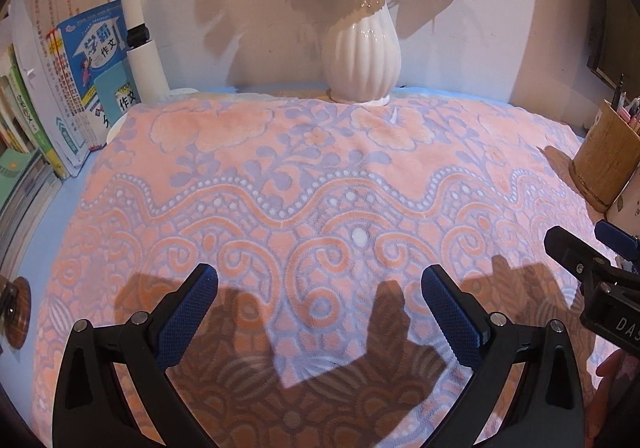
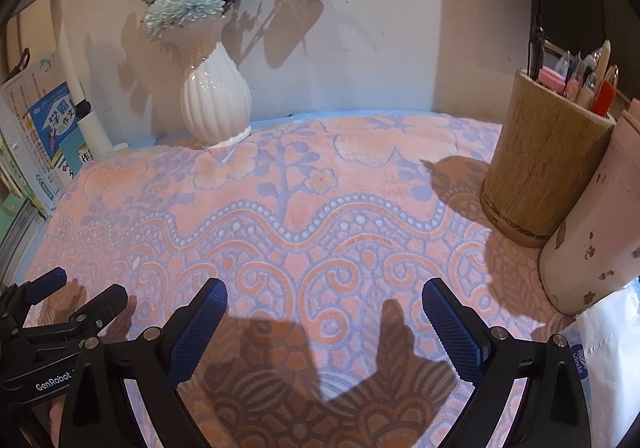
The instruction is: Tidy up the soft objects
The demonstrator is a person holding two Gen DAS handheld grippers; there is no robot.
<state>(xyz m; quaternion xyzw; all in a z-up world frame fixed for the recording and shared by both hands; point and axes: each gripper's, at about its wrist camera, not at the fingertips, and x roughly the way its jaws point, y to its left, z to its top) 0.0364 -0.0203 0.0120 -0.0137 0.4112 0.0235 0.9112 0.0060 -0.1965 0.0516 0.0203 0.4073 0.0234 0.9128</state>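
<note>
Pink-and-lavender blanket lies spread flat over the desk — white vase at its far edge. Left gripper and right gripper hover above the near part, both jaws wide apart, gripping nothing.

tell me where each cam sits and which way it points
Left wrist: on the left hand-held gripper, above the blanket, facing the vase and wall; own open fingers show, right hand-held gripper at right edge.
Right wrist: on the right hand-held gripper, same heading, nearer the pen holder; own open fingers show, left one at left edge.
Shared: blanket, vase, books, pen holder.
</note>
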